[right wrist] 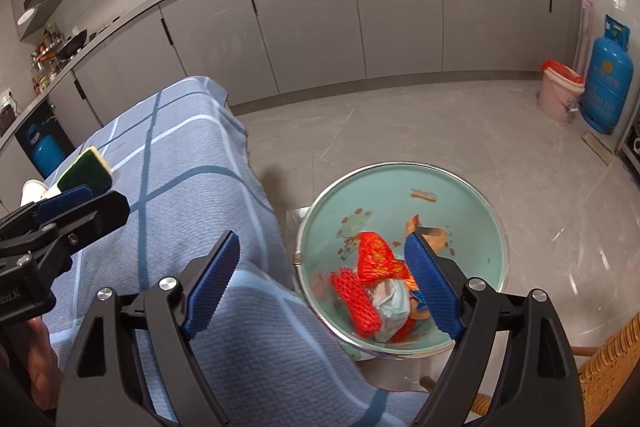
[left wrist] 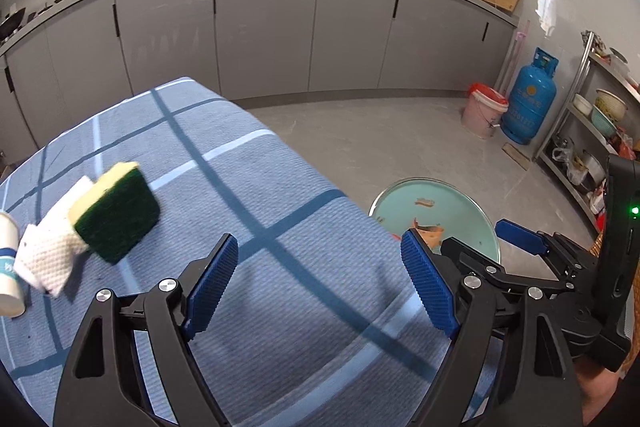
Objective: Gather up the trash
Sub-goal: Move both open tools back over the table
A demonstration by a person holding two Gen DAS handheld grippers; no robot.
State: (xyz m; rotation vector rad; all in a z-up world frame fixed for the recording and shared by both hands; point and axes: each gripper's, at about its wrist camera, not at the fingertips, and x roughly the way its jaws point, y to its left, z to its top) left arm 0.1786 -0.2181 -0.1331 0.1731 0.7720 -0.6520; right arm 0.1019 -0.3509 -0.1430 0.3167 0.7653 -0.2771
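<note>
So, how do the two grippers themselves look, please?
Both look alike. The left gripper and right gripper have black angular frames with silver bolts and blue ribbed finger pads. The right one's black body shows a small green light. No cables or sleeves are visible.

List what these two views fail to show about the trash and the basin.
- Paper cup: cut off by the left wrist view's left edge.
- White paper towel: partly under the sponge, both motion-blurred.
- Basin: its near part is hidden in the left wrist view by the tablecloth and a jaw.
- Trash pile: the right side is behind a jaw in the right wrist view.
</note>
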